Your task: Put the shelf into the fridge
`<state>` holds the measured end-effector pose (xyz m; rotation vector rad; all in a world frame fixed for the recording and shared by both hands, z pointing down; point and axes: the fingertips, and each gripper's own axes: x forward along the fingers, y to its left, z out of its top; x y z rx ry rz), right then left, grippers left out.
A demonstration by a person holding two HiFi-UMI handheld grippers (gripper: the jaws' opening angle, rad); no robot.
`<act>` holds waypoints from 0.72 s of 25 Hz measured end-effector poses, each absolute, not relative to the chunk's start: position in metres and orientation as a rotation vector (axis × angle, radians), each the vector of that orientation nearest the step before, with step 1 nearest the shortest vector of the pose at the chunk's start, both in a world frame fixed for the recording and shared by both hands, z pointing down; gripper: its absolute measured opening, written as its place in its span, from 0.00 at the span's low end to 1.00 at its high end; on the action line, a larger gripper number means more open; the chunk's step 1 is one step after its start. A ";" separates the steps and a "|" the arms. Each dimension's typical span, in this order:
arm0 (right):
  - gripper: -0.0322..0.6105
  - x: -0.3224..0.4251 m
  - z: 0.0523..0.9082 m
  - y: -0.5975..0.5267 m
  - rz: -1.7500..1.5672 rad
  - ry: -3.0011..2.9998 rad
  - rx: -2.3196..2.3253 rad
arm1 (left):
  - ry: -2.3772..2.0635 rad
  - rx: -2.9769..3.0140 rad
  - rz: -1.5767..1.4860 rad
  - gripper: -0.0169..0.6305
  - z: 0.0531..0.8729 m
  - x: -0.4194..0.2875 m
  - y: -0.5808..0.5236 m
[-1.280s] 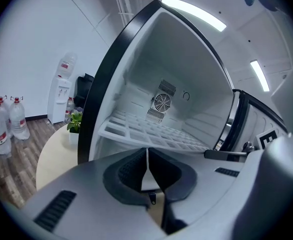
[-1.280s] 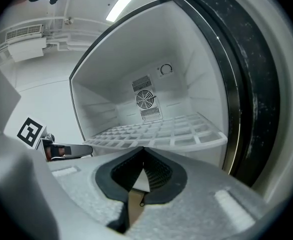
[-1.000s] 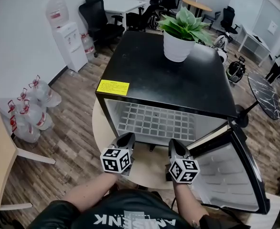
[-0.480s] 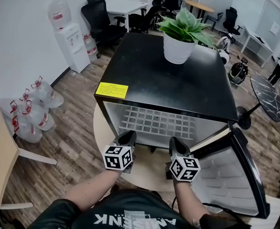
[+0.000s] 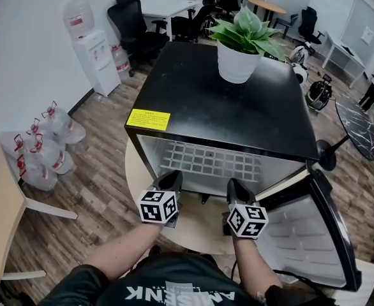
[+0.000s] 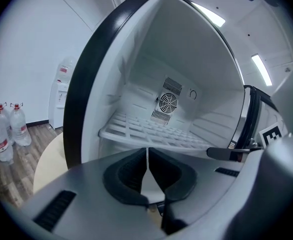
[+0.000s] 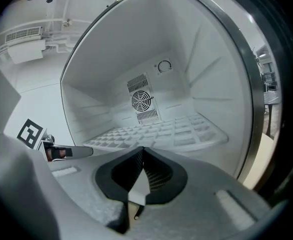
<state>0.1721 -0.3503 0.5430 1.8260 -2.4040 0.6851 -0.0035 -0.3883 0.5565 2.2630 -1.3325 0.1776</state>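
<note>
Wood-plank floor (image 5: 104, 171) runs around a round pale table (image 5: 134, 171) that carries the black fridge (image 5: 225, 107). The white grid shelf (image 5: 209, 161) lies level inside the fridge, across its width. Just before the shelf's front edge, the left gripper (image 5: 170, 178) has its jaws drawn to a hairline slit with nothing between them. The right gripper (image 5: 234, 185) beside it is fully closed and empty. The fridge door (image 5: 314, 234) hangs open at the right, and a potted plant (image 5: 238, 50) stands on top.
</note>
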 end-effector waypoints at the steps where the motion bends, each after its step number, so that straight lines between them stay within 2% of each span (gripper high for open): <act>1: 0.06 0.172 0.543 -0.350 0.683 -2.399 1.826 | -1.330 2.266 0.180 0.05 0.556 -0.004 -0.388; 12: 0.06 0.165 0.527 -0.322 0.654 -2.376 1.857 | -1.252 2.395 0.248 0.04 0.545 -0.022 -0.352; 18: 0.06 0.155 0.502 -0.291 0.643 -2.371 1.915 | -1.197 2.532 0.222 0.03 0.513 -0.035 -0.330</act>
